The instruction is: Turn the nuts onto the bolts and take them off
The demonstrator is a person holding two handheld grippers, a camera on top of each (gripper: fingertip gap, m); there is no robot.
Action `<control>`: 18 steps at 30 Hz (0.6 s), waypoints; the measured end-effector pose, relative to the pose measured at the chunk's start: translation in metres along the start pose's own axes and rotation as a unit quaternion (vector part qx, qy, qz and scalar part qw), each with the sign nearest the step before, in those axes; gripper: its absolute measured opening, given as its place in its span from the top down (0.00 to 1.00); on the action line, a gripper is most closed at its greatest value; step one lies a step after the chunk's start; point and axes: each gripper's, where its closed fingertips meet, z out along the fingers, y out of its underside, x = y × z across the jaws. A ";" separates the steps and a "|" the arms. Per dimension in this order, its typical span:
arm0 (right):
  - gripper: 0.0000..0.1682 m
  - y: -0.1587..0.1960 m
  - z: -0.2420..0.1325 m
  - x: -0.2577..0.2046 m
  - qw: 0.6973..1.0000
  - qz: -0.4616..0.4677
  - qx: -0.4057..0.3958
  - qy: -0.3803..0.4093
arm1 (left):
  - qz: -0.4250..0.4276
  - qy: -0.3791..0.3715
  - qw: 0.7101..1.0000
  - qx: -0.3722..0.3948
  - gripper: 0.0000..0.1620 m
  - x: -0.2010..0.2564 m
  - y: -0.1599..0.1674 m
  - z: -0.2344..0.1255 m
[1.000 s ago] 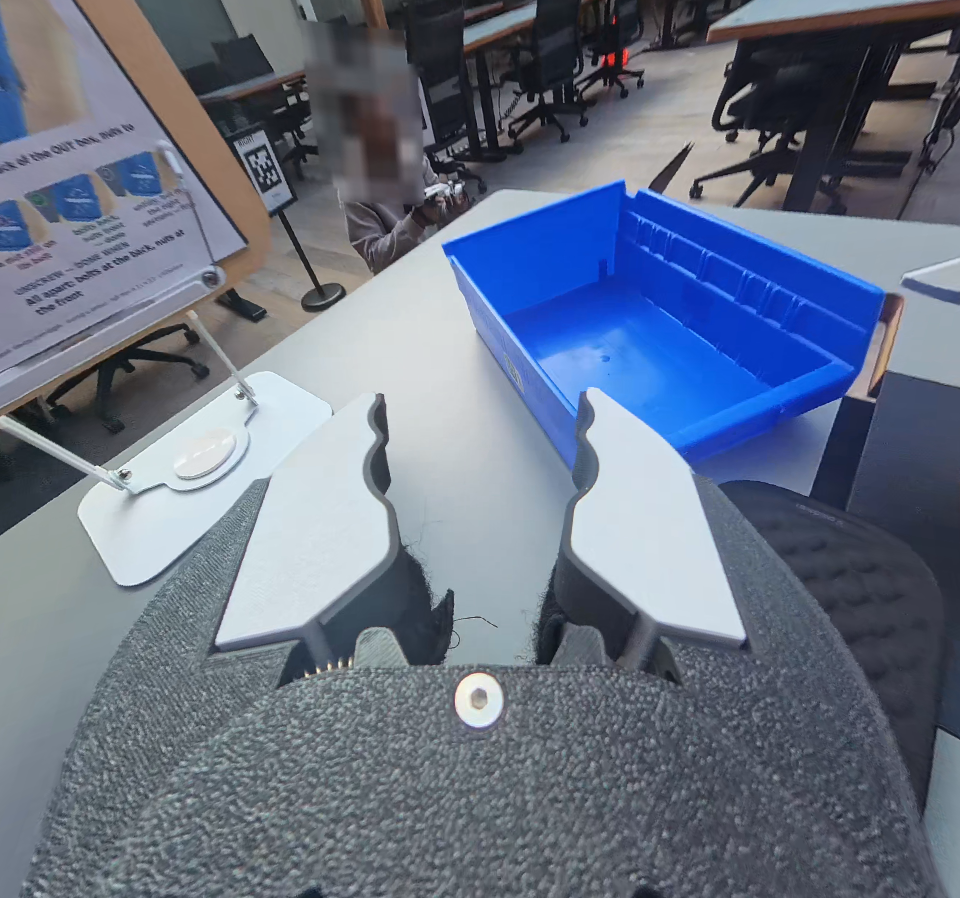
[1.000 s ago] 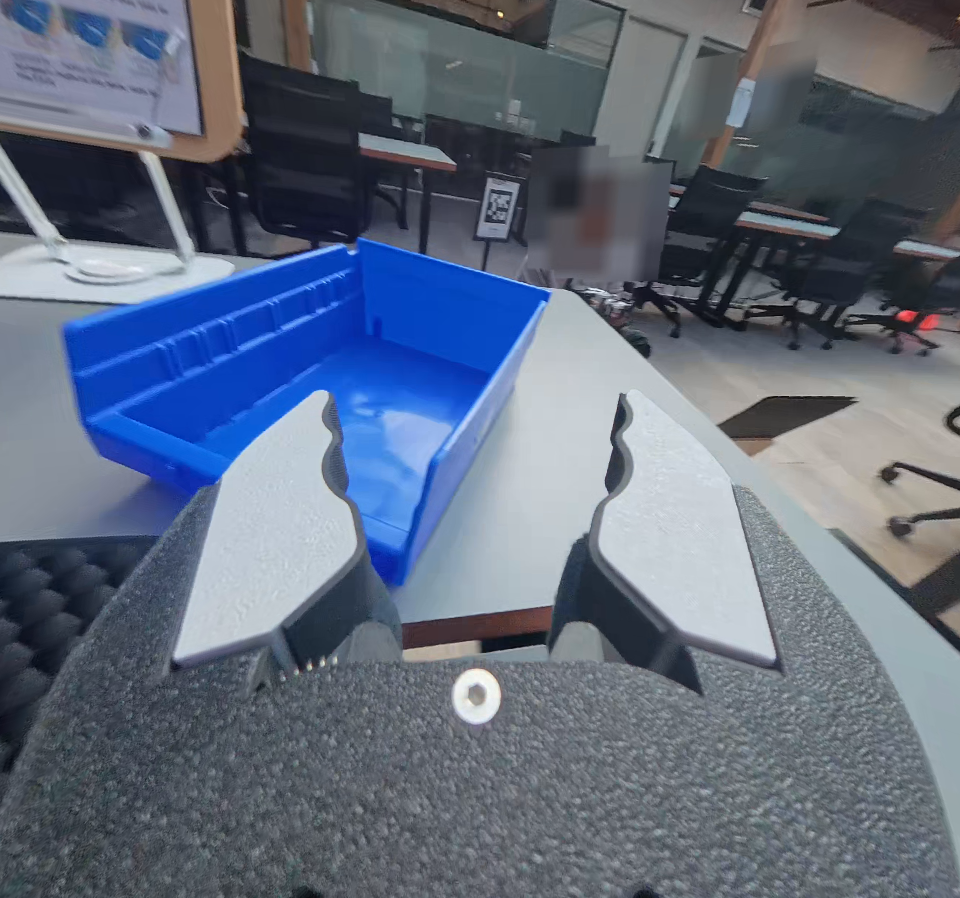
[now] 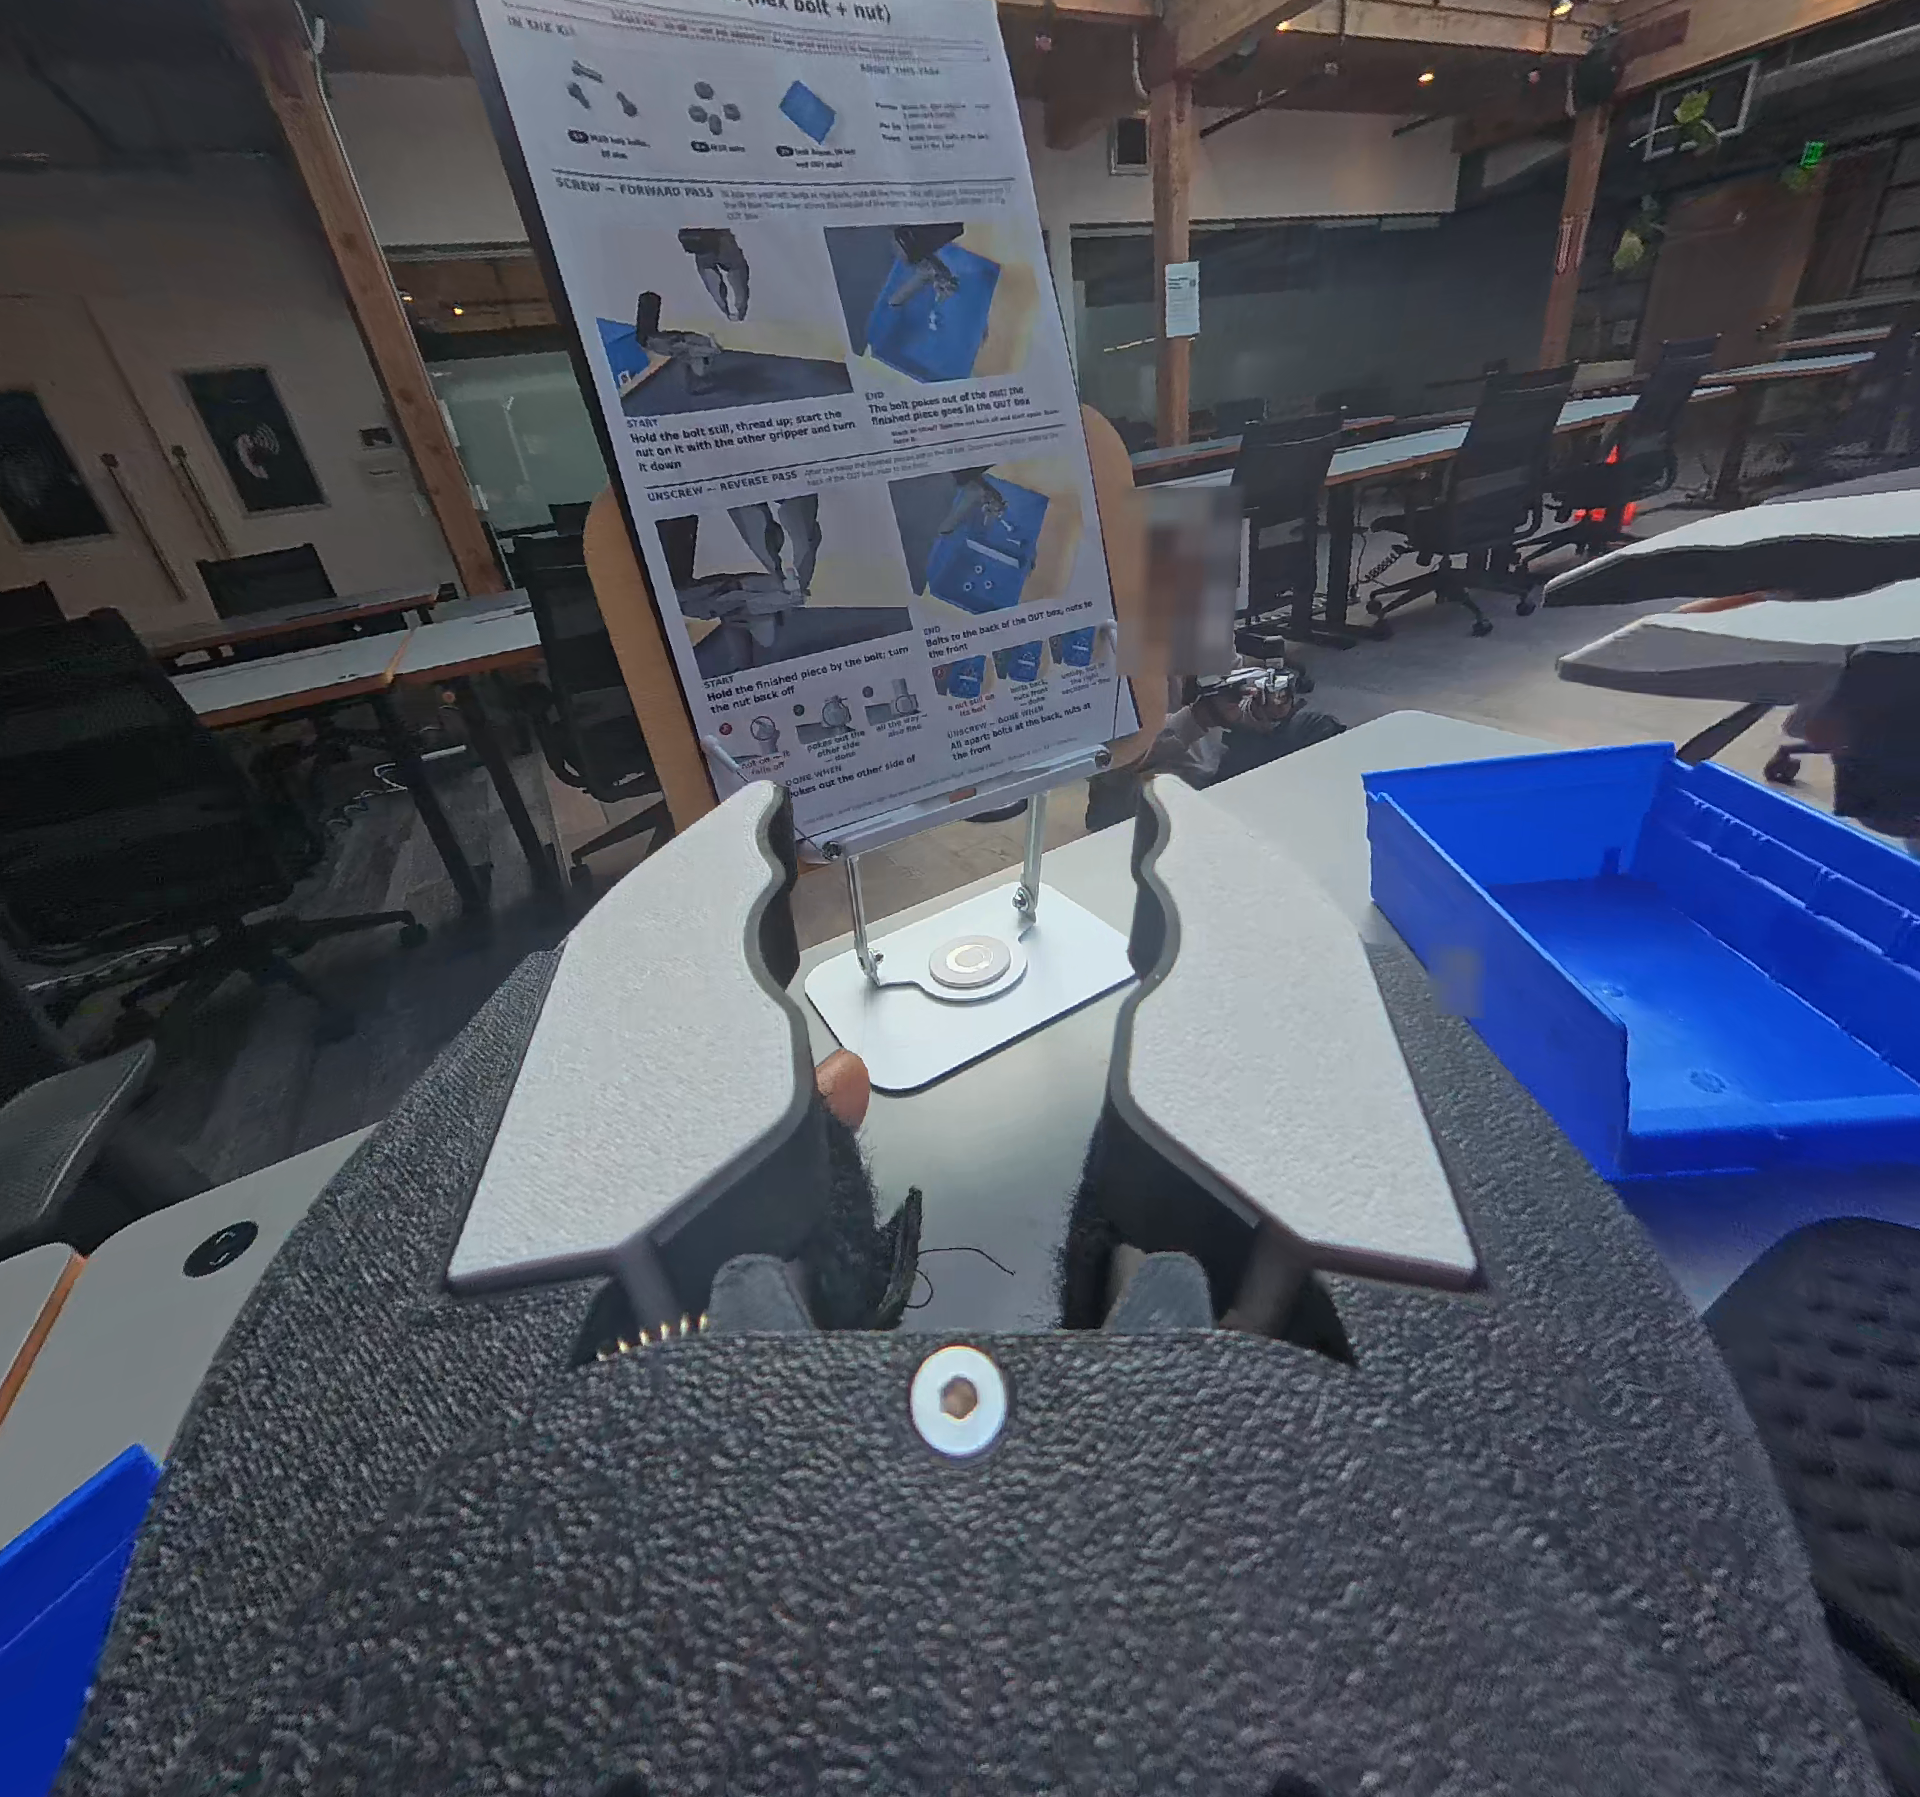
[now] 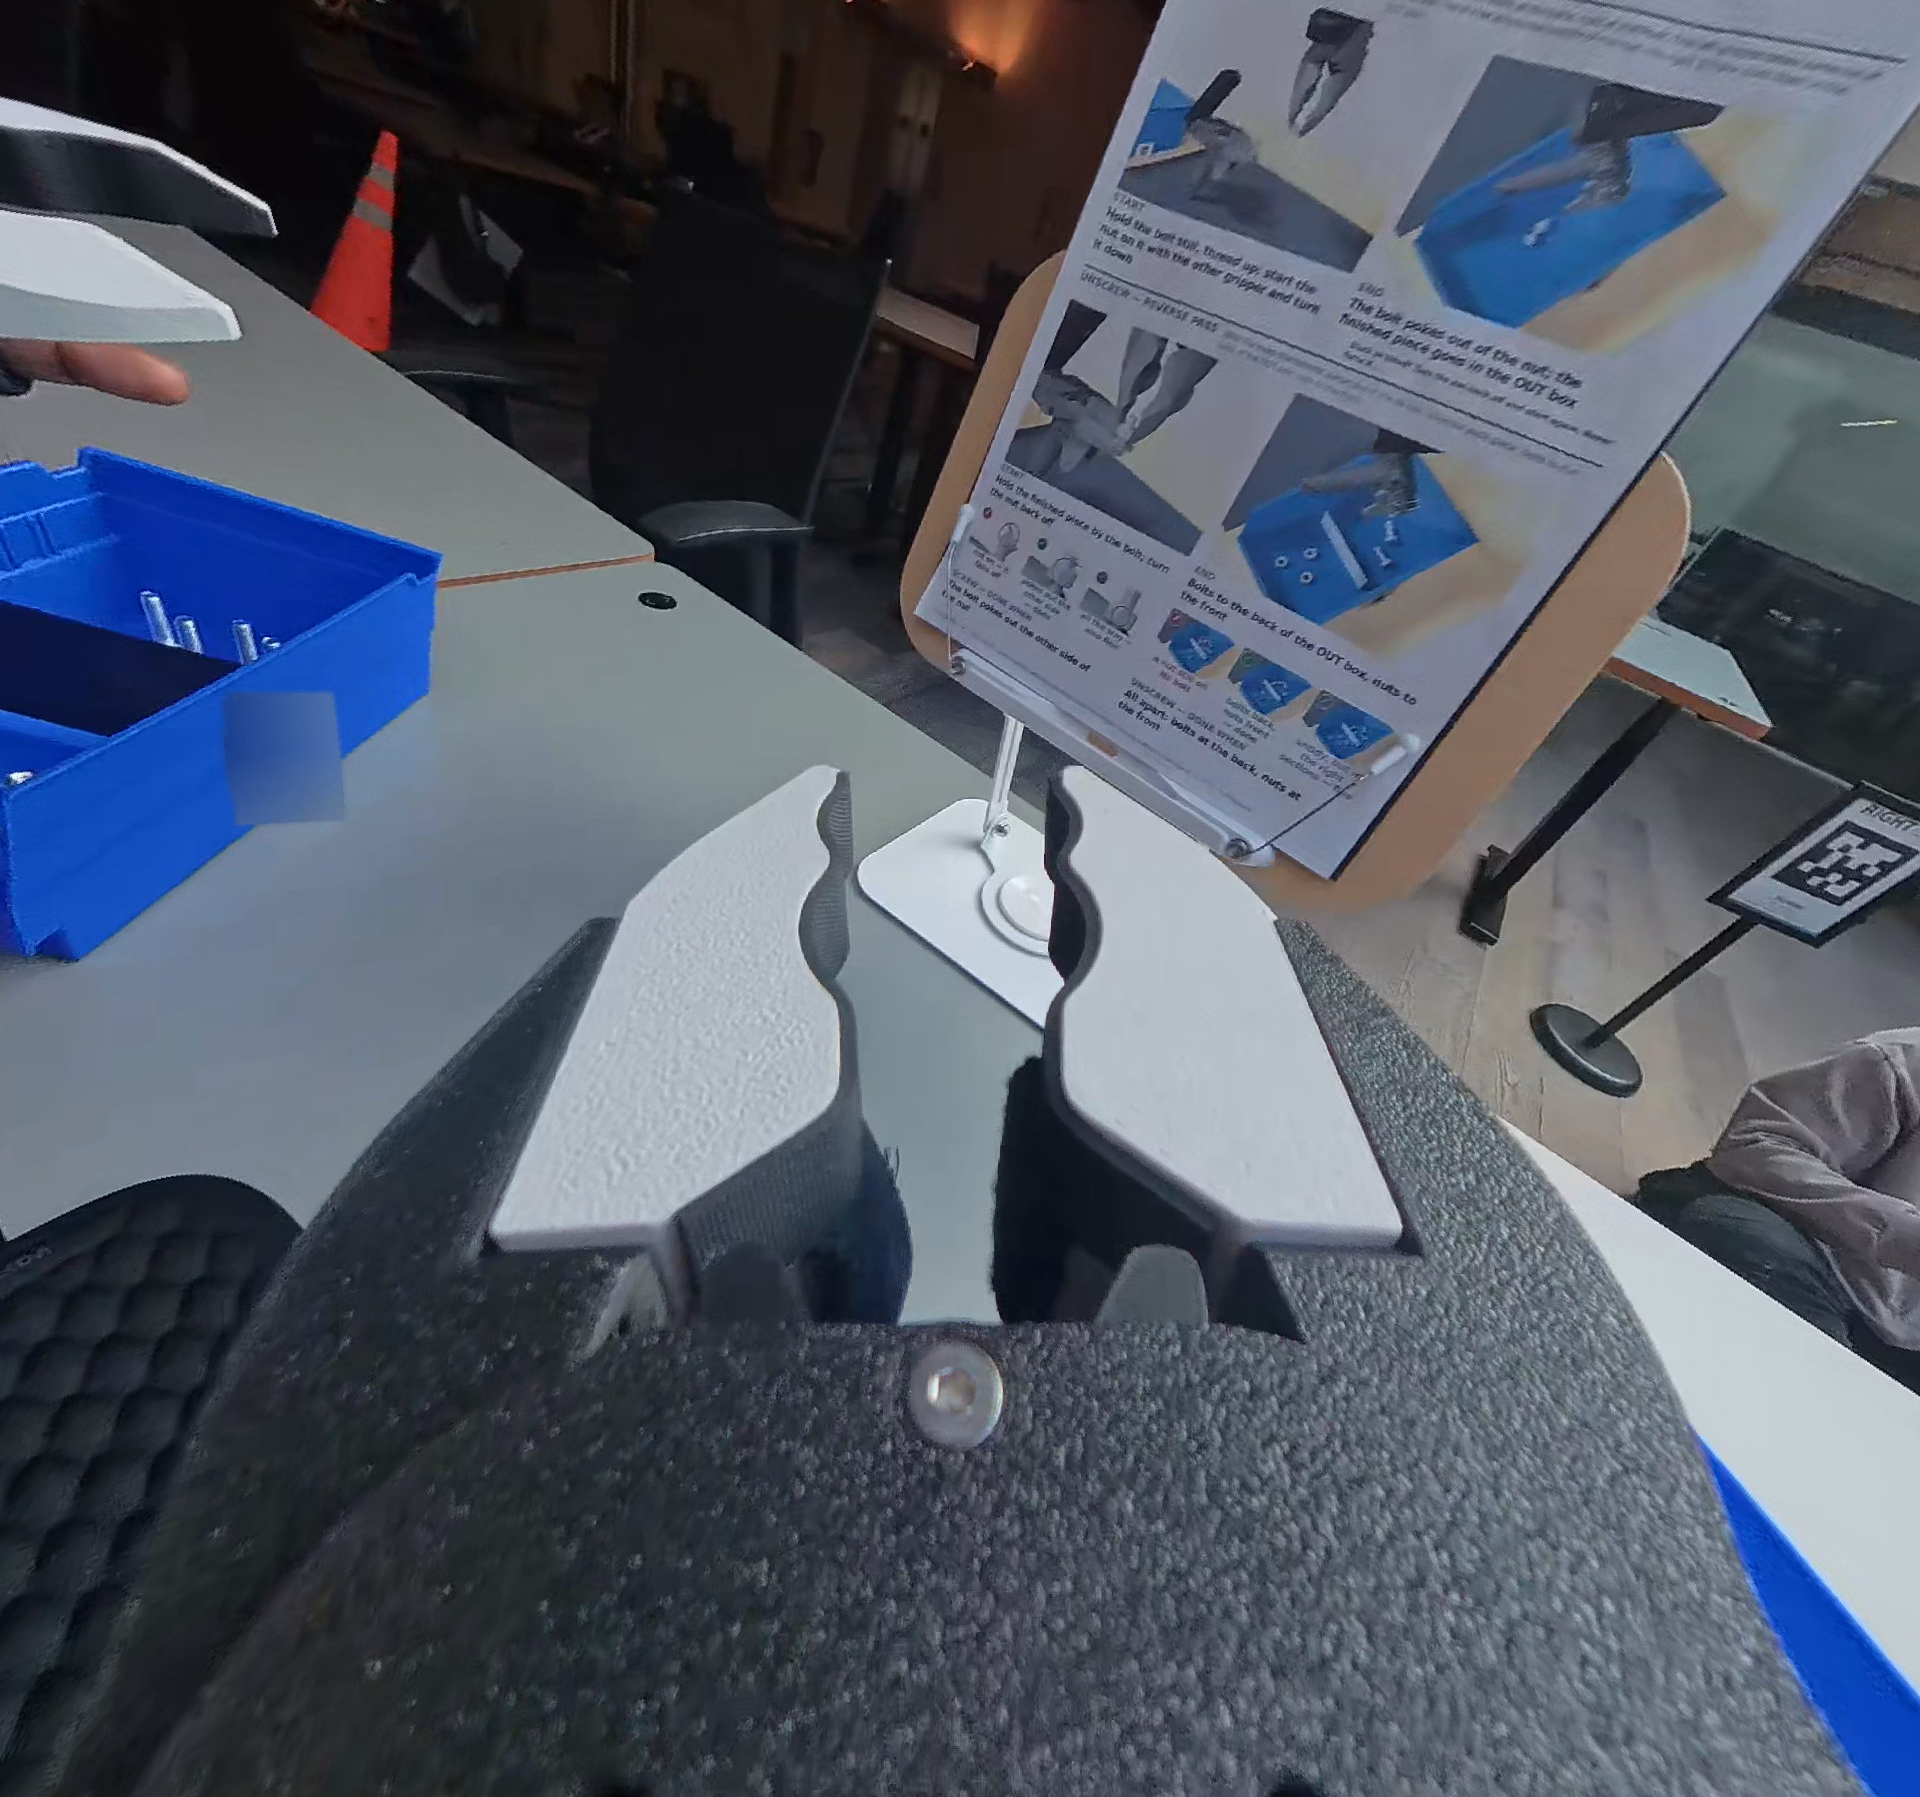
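Left wrist view: the left gripper (image 3: 961,874) is held above the grey table (image 3: 977,1155), jaws wide apart, nothing between them. Through the gap, at frame centre, the white base of a document stand (image 3: 966,999) is seen; the printed instruction sheet (image 3: 790,345) it carries fills the upper middle of the frame, backed by a tan board. A fingertip (image 3: 844,1085) shows just beside the inner edge of the left-hand finger. At right of frame an empty blue bin (image 3: 1662,968) rests on the table. Part of another blue bin (image 3: 62,1591) is cut off at the lower left corner. At the right edge the other gripper's white fingers (image 3: 1714,594) reach in from off-frame.

Right wrist view: the right gripper (image 4: 945,812) is also empty, jaws parted — a narrower gap than the left's. The same stand base (image 4: 935,885) lies beyond its tips, the sheet (image 4: 1403,345) slanting across the upper right. At left of frame a divided blue bin (image 4: 343,646) sits on the table; several bolts (image 4: 197,630) stand upright in its rear compartment. Nuts cannot be made out — the front compartment is mostly hidden. An orange traffic cone (image 4: 364,241) is noted at upper left, beyond the table edge. A black foam pad (image 4: 94,1352) lies at lower left.
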 end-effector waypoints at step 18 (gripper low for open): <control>0.78 0.035 0.023 -0.001 0.996 -0.032 -0.078 0.018 | 0.037 -0.001 0.999 -0.038 0.67 0.014 0.020 0.026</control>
